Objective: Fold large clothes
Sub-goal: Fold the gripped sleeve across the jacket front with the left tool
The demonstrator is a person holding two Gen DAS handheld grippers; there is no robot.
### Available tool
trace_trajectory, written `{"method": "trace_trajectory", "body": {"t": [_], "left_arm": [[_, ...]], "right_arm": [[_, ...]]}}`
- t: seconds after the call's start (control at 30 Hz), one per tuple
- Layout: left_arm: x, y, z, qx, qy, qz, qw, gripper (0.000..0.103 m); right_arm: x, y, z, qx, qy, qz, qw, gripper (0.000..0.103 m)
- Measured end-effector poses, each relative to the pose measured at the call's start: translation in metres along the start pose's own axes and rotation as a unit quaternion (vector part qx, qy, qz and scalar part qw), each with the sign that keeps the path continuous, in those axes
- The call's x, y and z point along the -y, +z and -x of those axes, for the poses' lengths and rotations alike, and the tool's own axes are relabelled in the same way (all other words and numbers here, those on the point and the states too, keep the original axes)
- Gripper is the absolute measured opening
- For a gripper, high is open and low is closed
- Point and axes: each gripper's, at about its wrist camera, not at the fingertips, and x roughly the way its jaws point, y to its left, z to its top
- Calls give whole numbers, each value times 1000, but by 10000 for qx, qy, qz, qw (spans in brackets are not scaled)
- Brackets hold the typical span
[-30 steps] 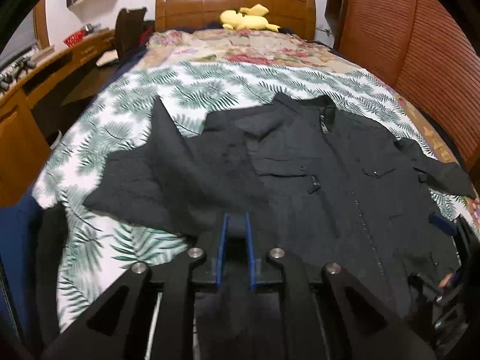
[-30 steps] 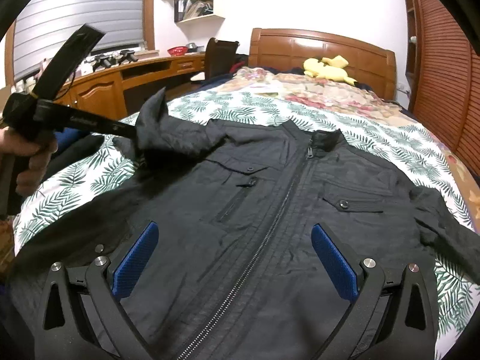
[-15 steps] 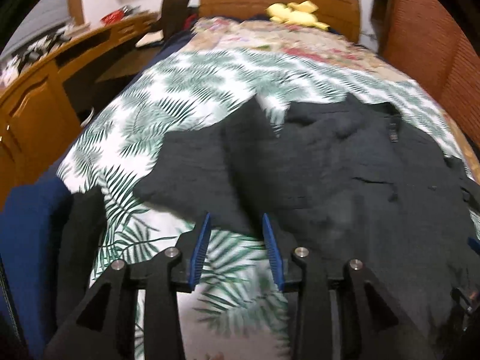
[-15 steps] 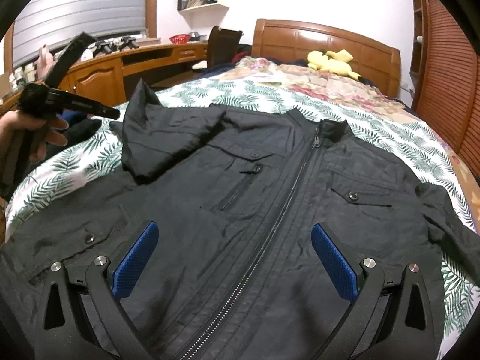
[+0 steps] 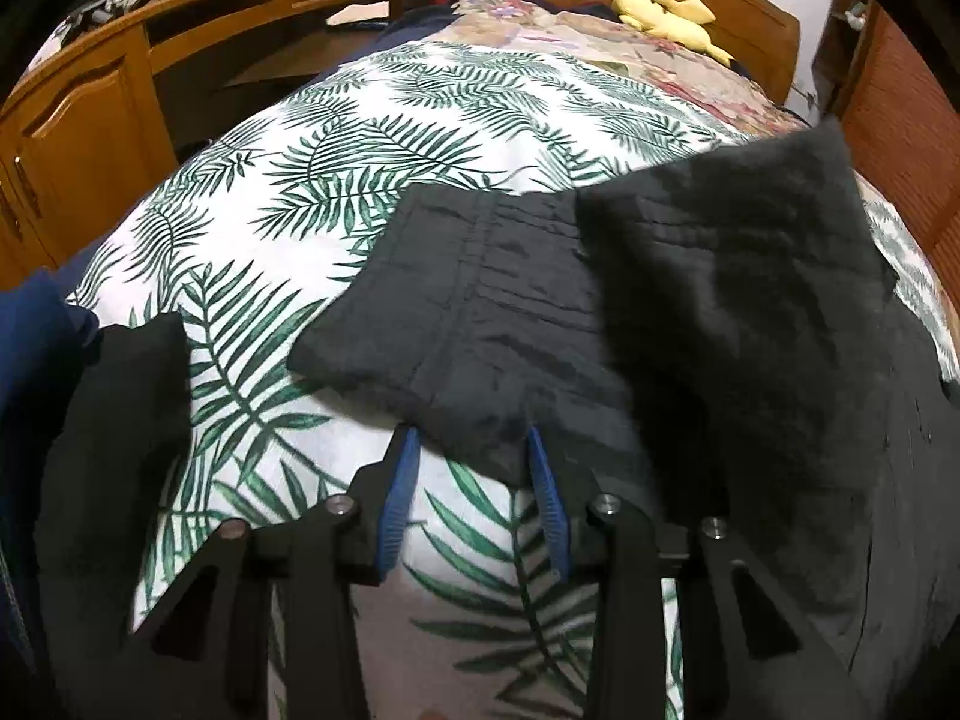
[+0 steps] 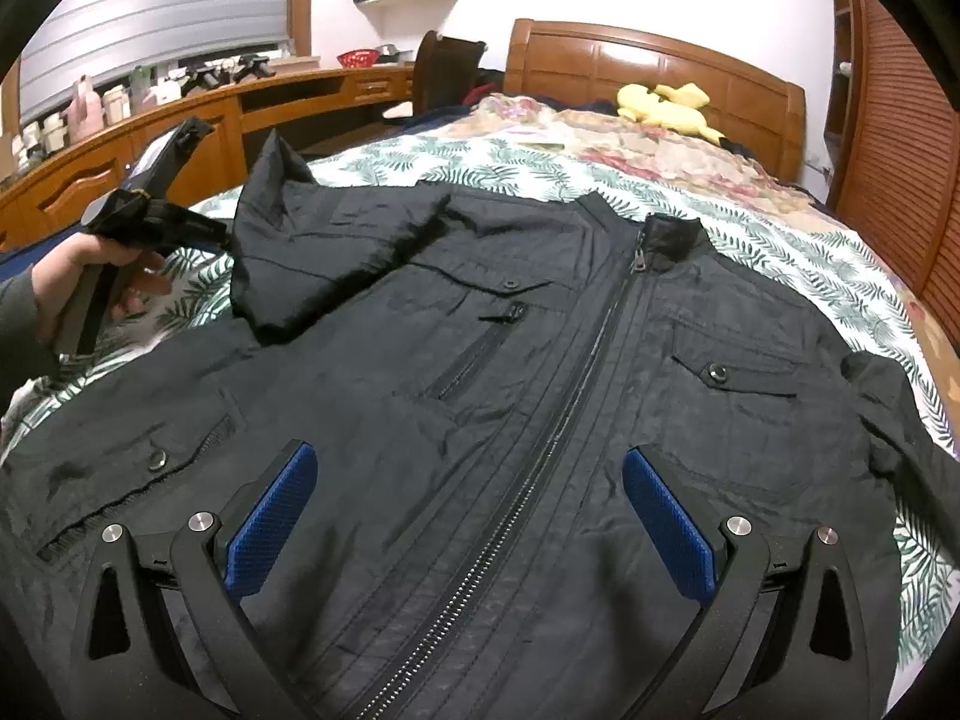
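A large black zip jacket (image 6: 540, 360) lies face up on the bed, collar toward the headboard. Its left sleeve (image 6: 312, 252) is folded in over the chest; the same sleeve fills the left wrist view (image 5: 480, 312). My left gripper (image 5: 471, 450) is open, its blue pads either side of the sleeve's cuff edge, not clamping it. It also shows in the right wrist view (image 6: 150, 216), held in a hand at the jacket's left. My right gripper (image 6: 468, 498) is wide open and empty, hovering over the jacket's lower front by the zip.
The bed has a palm-leaf sheet (image 5: 372, 138) and a wooden headboard (image 6: 648, 66) with a yellow plush toy (image 6: 666, 102). A wooden desk (image 6: 180, 132) runs along the left. Dark blue and black cloth (image 5: 90, 420) lies at the bed's near left edge. Slatted wooden doors (image 6: 900, 138) stand on the right.
My left gripper has opened, letting go of the sleeve, and pulled back left toward the cuff. The sleeve now rests folded on the chest. My right gripper stays open, moved slightly closer.
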Motion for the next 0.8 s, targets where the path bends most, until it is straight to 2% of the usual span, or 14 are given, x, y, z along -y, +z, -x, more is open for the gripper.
{"method": "trace_trajectory", "body": {"t": [0.33,0.37,0.4,0.43,0.47,0.57,0.7,0.8], "left_arm": [[-8,9,-15,87,-85,330,9994,35],[-6,9,-14,118,-99,267,9995,29],[-4,9,-14,129,-158,138,9997,16],[2,8,-12,115,-108,-42,9999,8],[7,7,-8,134,7,-171,9998,5],[21,8,18,469,220,-389,9979,1],[46,15,67,874,190,-609,9941,0],[70,14,107,1113,33,-749,9910,0]], "right_arm": [[1,-1,-3,-52,17,-15,10000,103],[1,-1,-4,-47,19,-17,10000,103],[1,-1,-4,-46,18,-23,10000,103],[1,-1,-4,-44,16,-23,10000,103],[1,-1,-4,-35,14,-22,10000,103],[1,-1,-2,0,-20,-1,10000,103],[-1,1,6,76,-55,66,9999,103],[2,3,21,186,-61,49,9998,103]]}}
